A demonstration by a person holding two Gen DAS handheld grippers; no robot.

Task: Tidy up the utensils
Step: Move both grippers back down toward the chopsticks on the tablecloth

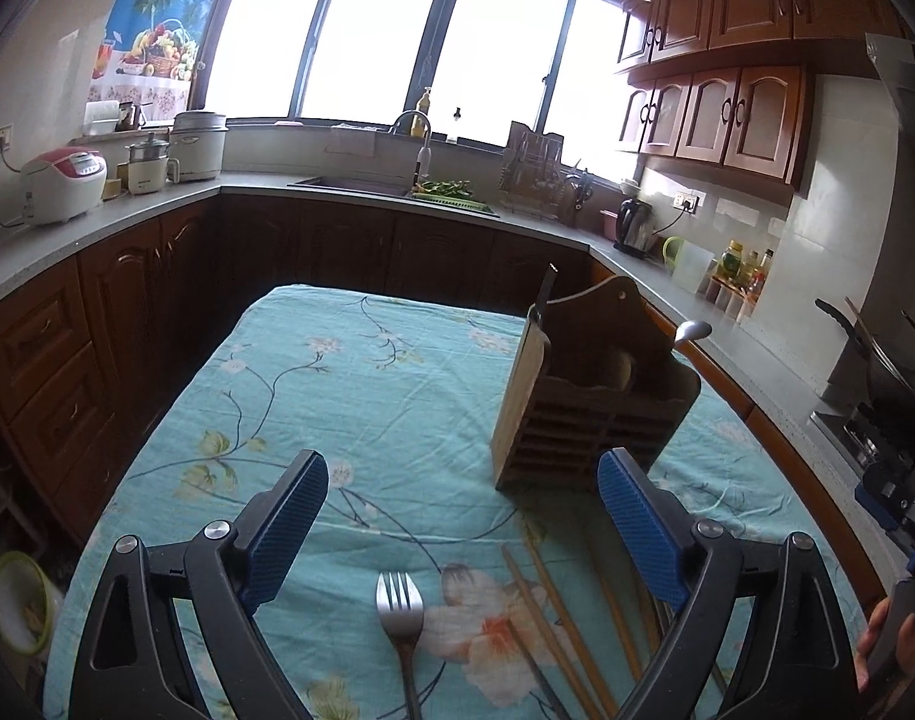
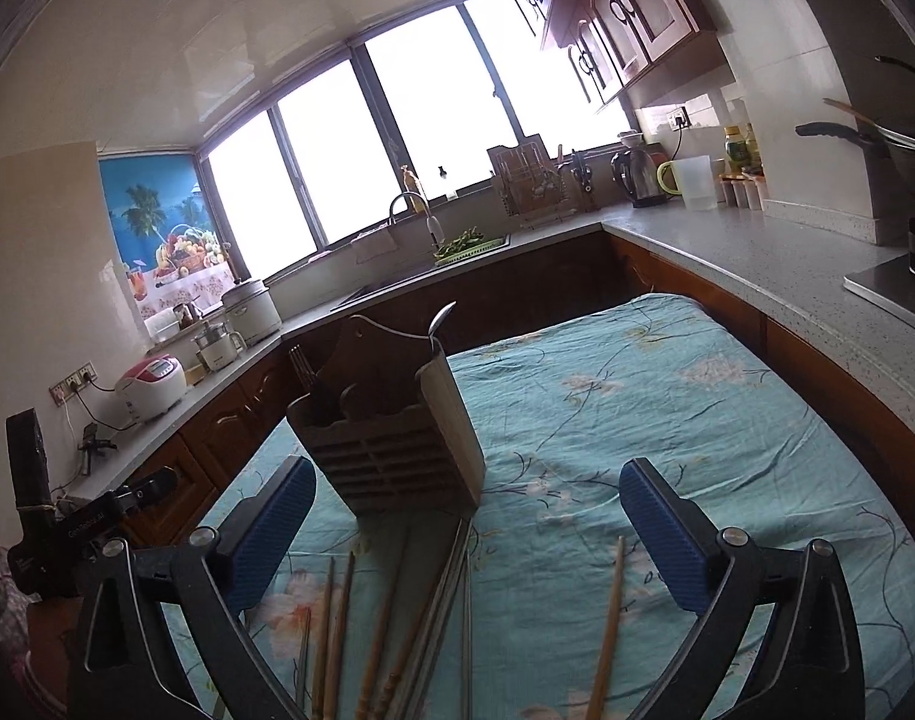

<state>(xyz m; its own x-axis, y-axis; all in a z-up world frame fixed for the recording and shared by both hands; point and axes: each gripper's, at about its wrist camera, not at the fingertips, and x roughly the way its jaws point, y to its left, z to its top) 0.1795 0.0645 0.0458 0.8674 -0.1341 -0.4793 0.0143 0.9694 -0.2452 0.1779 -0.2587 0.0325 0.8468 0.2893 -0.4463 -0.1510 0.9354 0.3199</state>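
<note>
Left tool [image 1: 463, 480] spread over steel fork [image 1: 400, 606], right tool [image 2: 466, 492] spread over wooden chopsticks [image 2: 607, 630], slatted wooden caddy [image 2: 391, 450]

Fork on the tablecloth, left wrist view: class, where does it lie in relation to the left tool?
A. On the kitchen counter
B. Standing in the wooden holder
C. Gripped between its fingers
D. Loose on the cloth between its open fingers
D: the fork lies flat on the tablecloth, below the left tool, whose fingers are spread wide and touch nothing.

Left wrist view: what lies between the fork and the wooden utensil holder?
Only bare floral tablecloth separates the fork from the wooden utensil holder; the chopsticks lie off to the fork's right.
</note>
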